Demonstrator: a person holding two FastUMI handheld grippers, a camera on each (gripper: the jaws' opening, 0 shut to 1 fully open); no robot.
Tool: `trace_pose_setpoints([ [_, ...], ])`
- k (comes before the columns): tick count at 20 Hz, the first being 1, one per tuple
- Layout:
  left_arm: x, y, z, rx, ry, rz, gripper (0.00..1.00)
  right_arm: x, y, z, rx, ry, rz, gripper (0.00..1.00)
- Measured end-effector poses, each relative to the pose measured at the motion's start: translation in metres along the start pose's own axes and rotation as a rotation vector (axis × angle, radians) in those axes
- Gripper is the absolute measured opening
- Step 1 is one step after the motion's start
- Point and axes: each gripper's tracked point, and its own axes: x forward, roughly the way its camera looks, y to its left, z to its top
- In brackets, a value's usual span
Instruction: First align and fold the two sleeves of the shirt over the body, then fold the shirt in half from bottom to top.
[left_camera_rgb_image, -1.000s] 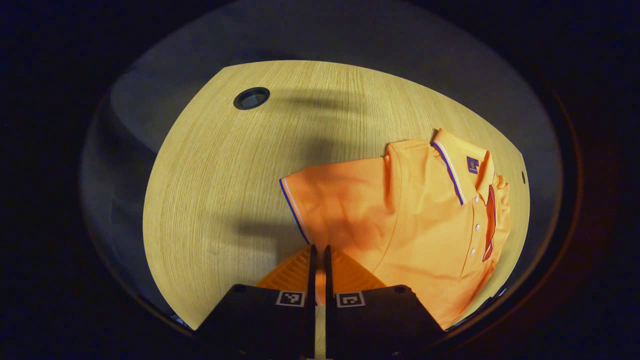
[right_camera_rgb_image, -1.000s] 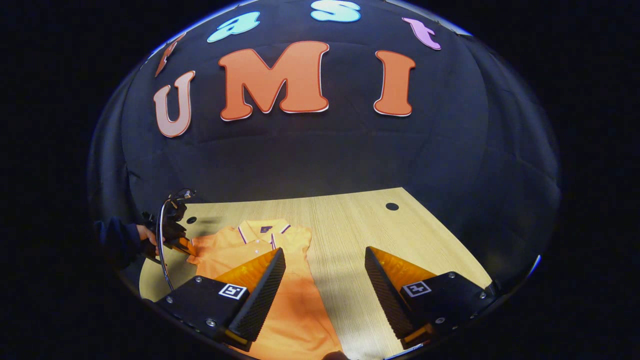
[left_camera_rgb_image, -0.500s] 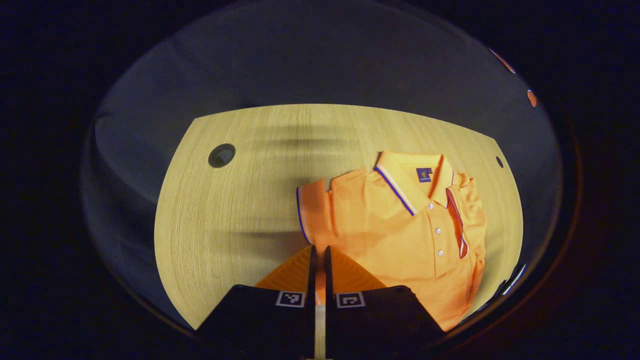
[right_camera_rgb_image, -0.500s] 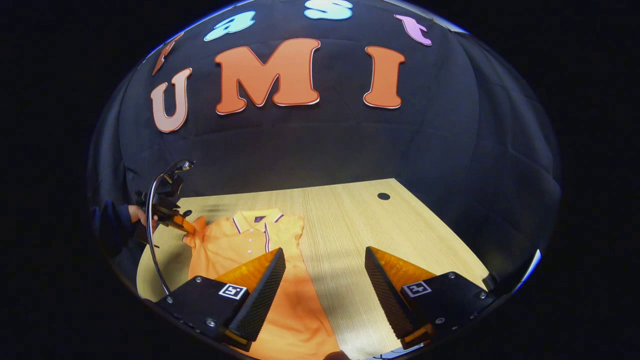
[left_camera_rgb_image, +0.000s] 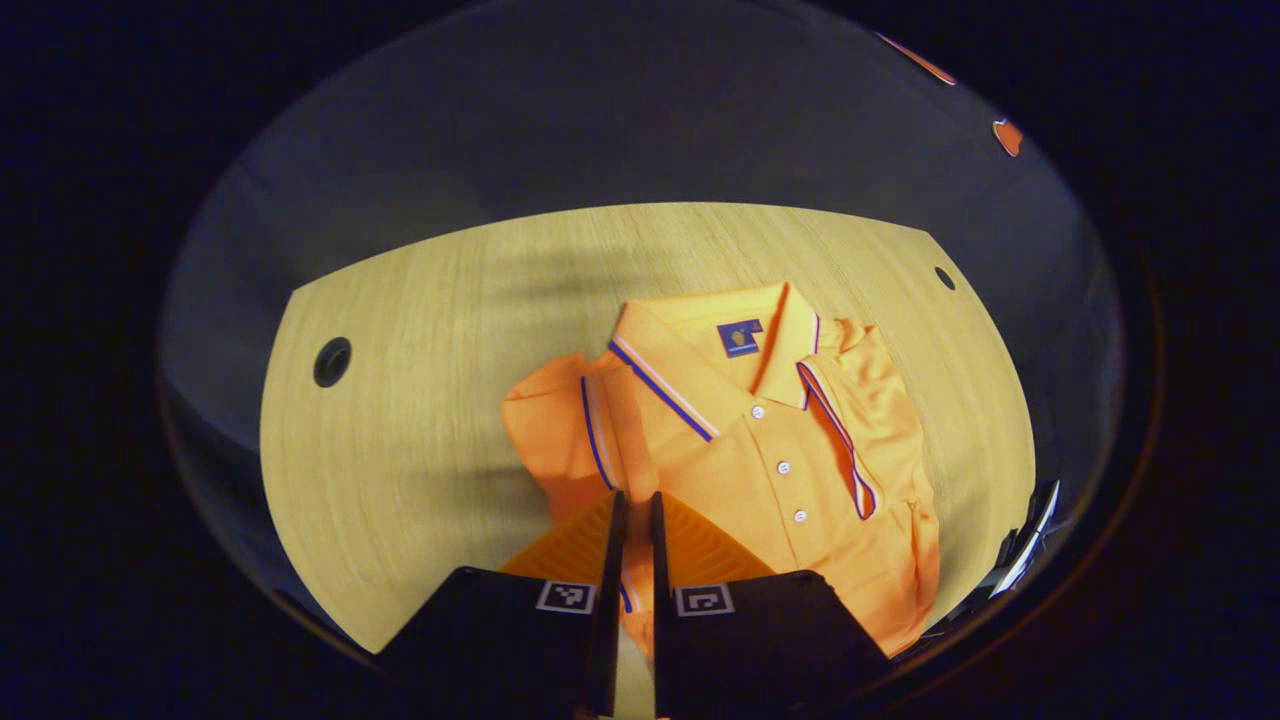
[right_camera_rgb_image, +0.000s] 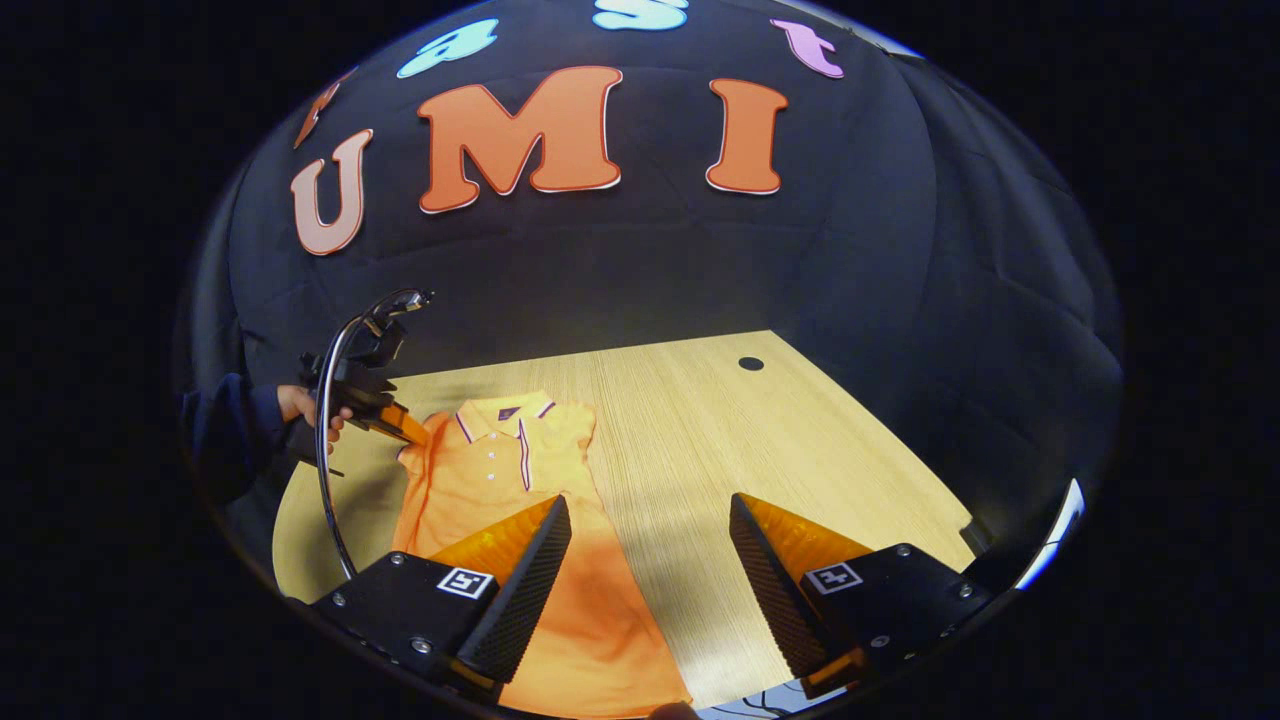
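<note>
The left gripper (left_camera_rgb_image: 632, 515) pinches the orange polo shirt's (left_camera_rgb_image: 770, 470) sleeve (left_camera_rgb_image: 560, 420) at frame centre — to fold it over; the right gripper (right_camera_rgb_image: 650, 545) hangs open — waiting.

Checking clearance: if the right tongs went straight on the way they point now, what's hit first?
Probably bare table: the right tongs are open, aimed at wood just beside the shirt. Beyond that, the booth wall. Depth is unclear in this fisheye view.

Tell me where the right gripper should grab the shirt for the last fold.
Probably the bottom hem of the shirt, approached from the near table edge: it lies flat and lengthwise, collar far away, hem nearest the open right gripper.
</note>
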Motion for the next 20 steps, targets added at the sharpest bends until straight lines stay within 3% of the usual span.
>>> trace_pose_setpoints([
  [2,0.006,-0.008,-0.002,-0.016,0.004,-0.022,0.18,-0.004,-0.004,-0.004,-0.001,0.007,-0.008,0.97],
  [4,0.007,-0.013,-0.007,-0.038,0.014,-0.028,0.37,-0.004,-0.008,-0.007,-0.005,0.014,-0.008,0.97],
  [6,0.003,-0.017,-0.012,-0.049,0.011,-0.032,0.41,-0.004,-0.011,-0.009,-0.008,0.016,0.003,0.97],
  [7,0.001,-0.015,-0.016,-0.05,0.006,-0.022,0.51,-0.002,-0.013,-0.011,-0.014,0.018,0.009,0.97],
  [8,-0.006,-0.018,-0.019,-0.055,0.0,-0.024,0.51,0.0,-0.014,-0.013,-0.02,0.023,0.017,0.98],
  [10,-0.018,-0.018,-0.027,-0.068,-0.018,-0.009,0.72,0.001,-0.014,-0.015,-0.03,0.028,0.041,0.97],
  [11,-0.025,-0.019,-0.032,-0.08,-0.027,-0.002,0.89,0.003,-0.014,-0.016,-0.035,0.03,0.054,0.97],
  [14,-0.051,-0.025,-0.054,-0.11,-0.05,0.01,0.97,0.005,-0.012,-0.023,-0.057,0.041,0.103,0.97],
  [20,-0.101,-0.031,-0.115,-0.131,-0.088,0.045,0.95,0.007,-0.005,-0.055,-0.126,0.117,0.203,0.98],
])
